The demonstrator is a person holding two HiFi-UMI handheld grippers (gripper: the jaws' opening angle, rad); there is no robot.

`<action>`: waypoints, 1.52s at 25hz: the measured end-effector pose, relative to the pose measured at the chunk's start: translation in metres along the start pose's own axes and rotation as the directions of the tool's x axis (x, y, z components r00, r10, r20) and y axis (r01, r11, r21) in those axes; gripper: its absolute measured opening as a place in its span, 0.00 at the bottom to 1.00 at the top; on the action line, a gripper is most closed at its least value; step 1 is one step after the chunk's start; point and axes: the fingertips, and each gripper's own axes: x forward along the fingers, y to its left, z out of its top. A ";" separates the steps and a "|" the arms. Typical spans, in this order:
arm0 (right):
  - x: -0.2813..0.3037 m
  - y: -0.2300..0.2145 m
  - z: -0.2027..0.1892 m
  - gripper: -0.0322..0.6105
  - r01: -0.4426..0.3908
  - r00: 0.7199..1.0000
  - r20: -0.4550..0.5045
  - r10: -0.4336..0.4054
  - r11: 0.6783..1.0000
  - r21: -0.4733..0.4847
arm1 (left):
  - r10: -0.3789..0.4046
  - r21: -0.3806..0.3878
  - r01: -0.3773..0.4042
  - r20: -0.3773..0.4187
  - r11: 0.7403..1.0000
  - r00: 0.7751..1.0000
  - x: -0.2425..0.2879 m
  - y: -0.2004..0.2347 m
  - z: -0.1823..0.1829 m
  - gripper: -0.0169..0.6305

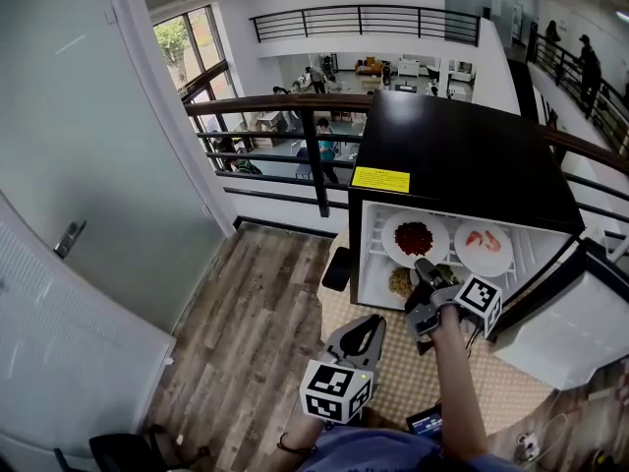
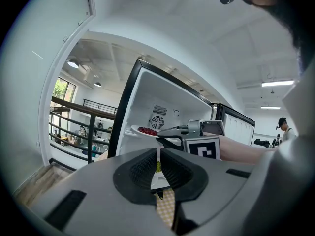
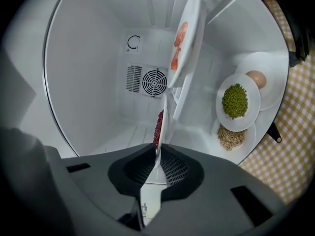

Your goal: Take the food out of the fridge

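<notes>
1. The plate of red beans point(image 3: 158, 127) was on the upper shelf inside the fridge point(image 1: 462, 155), not yet lifted out.
2. The right claw point(image 3: 157, 154) was closed on that plate's near rim, which ran edge-on between its pads.
3. Beside it on the same shelf, the plate of shrimp point(image 1: 484, 241) sat untouched.
4. Lower in the fridge were a plate of green beans point(image 3: 238, 101), a plate of oats point(image 3: 230, 137) and a plate with an egg point(image 3: 256, 78), none of them handled.
5. The left claw point(image 1: 366, 330) hung back outside the fridge, closed on nothing.
6. The door point(image 1: 580, 313) stood open at the right.
7. By my judgement the task had barely begun. The first plate was gripped, but no food could be seen outside the fridge, and all five plates remained to be taken out.
</notes>
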 end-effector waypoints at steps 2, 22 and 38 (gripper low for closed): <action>-0.007 0.000 -0.003 0.11 -0.007 1.000 -0.015 0.007 1.000 0.014 | 0.000 -0.003 0.000 -0.001 1.000 1.000 0.000 -0.002 0.000 0.06; -0.050 -0.011 -0.013 0.09 -0.056 0.990 -0.122 0.070 0.992 0.115 | -0.186 -0.223 0.183 0.006 0.958 0.982 0.036 -0.012 -0.009 0.31; -0.064 -0.014 -0.009 0.09 -0.063 0.977 -0.196 0.081 0.993 0.096 | -0.262 -0.259 0.260 0.027 0.930 0.965 0.101 0.008 0.004 0.44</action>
